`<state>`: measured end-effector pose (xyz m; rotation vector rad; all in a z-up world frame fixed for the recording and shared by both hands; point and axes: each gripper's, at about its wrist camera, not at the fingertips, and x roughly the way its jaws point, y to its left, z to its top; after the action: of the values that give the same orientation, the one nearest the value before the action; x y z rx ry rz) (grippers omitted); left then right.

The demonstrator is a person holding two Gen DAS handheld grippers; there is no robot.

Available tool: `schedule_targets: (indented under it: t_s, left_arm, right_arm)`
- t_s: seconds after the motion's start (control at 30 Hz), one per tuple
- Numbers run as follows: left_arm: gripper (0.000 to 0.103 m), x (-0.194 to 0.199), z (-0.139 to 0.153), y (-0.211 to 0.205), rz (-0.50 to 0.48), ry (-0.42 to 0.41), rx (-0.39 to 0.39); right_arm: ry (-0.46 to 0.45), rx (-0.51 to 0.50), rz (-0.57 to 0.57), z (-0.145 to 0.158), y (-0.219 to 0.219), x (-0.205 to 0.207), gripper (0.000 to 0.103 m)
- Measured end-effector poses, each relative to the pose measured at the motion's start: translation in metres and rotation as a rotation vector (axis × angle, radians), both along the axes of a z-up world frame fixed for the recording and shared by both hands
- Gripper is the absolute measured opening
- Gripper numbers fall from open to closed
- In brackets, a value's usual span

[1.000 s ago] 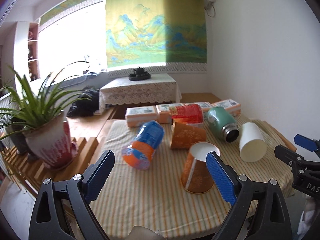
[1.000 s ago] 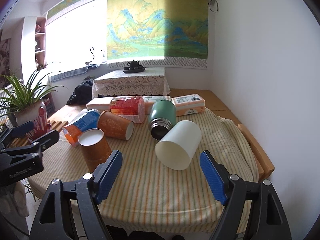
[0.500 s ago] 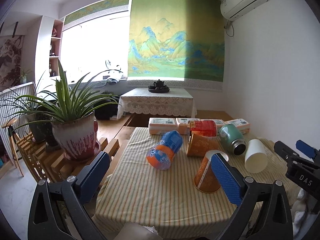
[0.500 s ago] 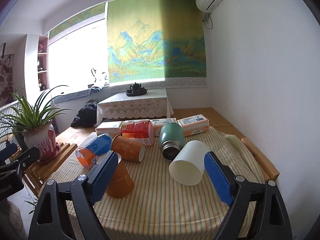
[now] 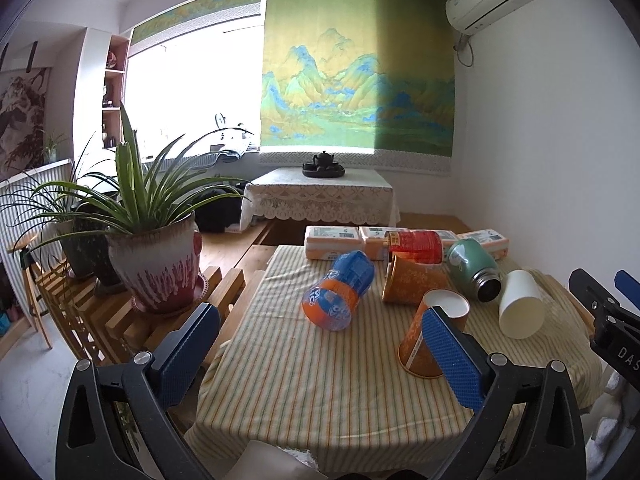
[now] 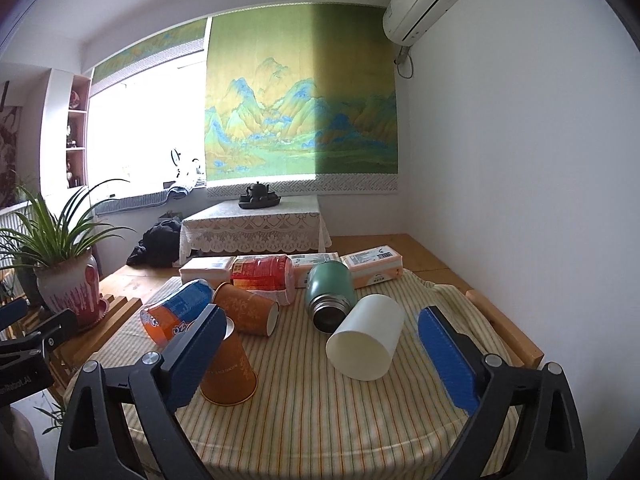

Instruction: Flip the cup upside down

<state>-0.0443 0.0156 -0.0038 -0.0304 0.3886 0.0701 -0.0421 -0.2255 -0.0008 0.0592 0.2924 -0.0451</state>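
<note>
An orange paper cup (image 5: 424, 344) stands upside down on the striped tablecloth, white base up; it also shows in the right wrist view (image 6: 230, 372). A second orange cup (image 5: 412, 284) (image 6: 248, 312) lies on its side behind it. A white cup (image 5: 520, 308) (image 6: 366, 344) lies on its side at the right. My left gripper (image 5: 320, 356) is open and empty, held back from the table. My right gripper (image 6: 320, 356) is open and empty, also back from the table; it shows at the right edge of the left wrist view (image 5: 612, 320).
A blue-orange bottle (image 5: 340, 292), a red can (image 5: 416, 244), a green flask (image 5: 472, 268) and tissue packs (image 5: 332, 240) lie on the table (image 5: 300, 392). A potted plant (image 5: 156, 268) stands on a wooden rack at the left. A wall is at the right.
Both grippers have pulled back and up from the table, so the objects look smaller and farther. Nothing on the table has moved.
</note>
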Motion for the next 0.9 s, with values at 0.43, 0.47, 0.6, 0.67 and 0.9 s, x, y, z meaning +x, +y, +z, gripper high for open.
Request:
schedule_targets:
  t_s: [0.43,0.47,0.6,0.67,0.9]
  left_arm:
    - [0.102,0.0051,-0.0003,0.0002,0.004,-0.001,-0.003]
    - [0.102,0.0053,-0.0002,0.0002,0.004,-0.001,-0.003]
    - [0.102,0.0052,0.0008,0.0007,0.007,-0.010,-0.006]
    - [0.102,0.0056,0.0015,0.0001,0.006,-0.013,-0.006]
    - [0.102,0.0039,0.0037,-0.0033,-0.006,-0.023,-0.007]
  right_arm:
    - [-0.014,0.000,-0.001,-0.0009,0.0003,-0.0009,0.098]
    - [-0.015,0.001,-0.001,-0.0011,0.0003,-0.0011,0.098]
    - [-0.014,0.000,0.000,-0.0014,0.0001,-0.0003,0.098]
    - [-0.014,0.003,-0.002,-0.0014,-0.0004,-0.0008,0.098]
    - [-0.014,0.013,-0.006,-0.0008,-0.0037,-0.0025,0.098]
